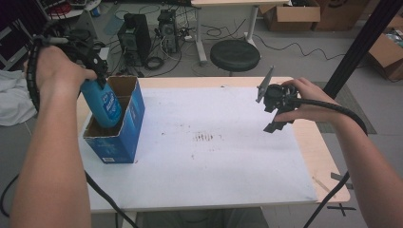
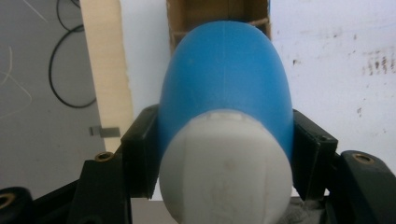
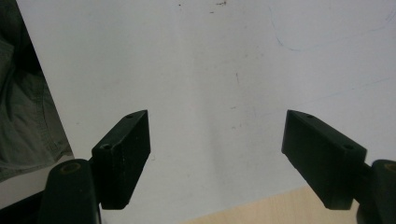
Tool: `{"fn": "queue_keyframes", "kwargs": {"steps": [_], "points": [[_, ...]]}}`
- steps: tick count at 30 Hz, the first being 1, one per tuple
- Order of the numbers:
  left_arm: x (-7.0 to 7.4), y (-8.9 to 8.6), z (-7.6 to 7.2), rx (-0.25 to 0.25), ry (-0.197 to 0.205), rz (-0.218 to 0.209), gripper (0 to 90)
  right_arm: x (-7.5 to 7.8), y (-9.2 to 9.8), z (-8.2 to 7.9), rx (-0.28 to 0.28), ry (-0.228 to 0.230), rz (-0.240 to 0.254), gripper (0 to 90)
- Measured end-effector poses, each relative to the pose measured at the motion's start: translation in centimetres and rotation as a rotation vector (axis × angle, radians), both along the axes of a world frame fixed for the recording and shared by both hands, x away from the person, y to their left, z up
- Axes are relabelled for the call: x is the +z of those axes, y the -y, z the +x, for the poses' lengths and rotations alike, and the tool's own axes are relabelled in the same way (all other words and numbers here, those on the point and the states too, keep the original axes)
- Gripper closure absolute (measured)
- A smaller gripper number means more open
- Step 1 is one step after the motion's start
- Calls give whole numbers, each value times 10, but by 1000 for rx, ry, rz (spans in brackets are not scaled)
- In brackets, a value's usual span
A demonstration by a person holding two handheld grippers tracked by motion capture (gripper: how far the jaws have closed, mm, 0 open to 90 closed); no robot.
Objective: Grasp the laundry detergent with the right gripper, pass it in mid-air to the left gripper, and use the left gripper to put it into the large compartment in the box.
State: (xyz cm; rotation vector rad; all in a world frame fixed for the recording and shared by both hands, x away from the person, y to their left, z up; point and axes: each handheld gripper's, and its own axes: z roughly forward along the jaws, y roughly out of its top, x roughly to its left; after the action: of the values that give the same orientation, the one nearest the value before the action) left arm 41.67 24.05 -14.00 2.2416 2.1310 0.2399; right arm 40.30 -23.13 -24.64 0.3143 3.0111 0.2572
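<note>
A blue bottle [image 1: 103, 103] with a white cap hangs bottom-down, its lower part inside an open blue cardboard box [image 1: 127, 130] at the table's left. My left gripper [image 1: 93, 71] is shut on the bottle just below the cap. In the left gripper view the blue bottle [image 2: 225, 79] and its white cap [image 2: 228, 170] sit between the black pads [image 2: 140, 149], with the box's brown inside [image 2: 205, 16] beyond. My right gripper [image 1: 274, 118] hovers open over the table's right side. Its jaws stand wide apart around my right gripper's midpoint [image 3: 215, 158], nothing between them.
A white sheet [image 1: 204, 142] covers most of the wooden table [image 1: 323, 161]. Beyond the far edge stand a black round stool [image 1: 235, 55], computer cases [image 1: 134, 35] with cables, and cardboard boxes [image 1: 291, 14]. A black post [image 1: 361, 45] rises at the right.
</note>
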Motion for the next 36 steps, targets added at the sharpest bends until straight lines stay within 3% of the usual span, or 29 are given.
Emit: {"fn": "queue_keyframes", "kwargs": {"steps": [11,23,36], "points": [[-43,-3,6,-4,-41,-13,388,-5,1,2,-7,-7,4,237],[-87,-1,9,-20,-83,8,387,-8,0,3,-9,-2,5,235],[-114,1,10,-32,-109,17,386,-8,-3,4,-4,-4,6,237]]}}
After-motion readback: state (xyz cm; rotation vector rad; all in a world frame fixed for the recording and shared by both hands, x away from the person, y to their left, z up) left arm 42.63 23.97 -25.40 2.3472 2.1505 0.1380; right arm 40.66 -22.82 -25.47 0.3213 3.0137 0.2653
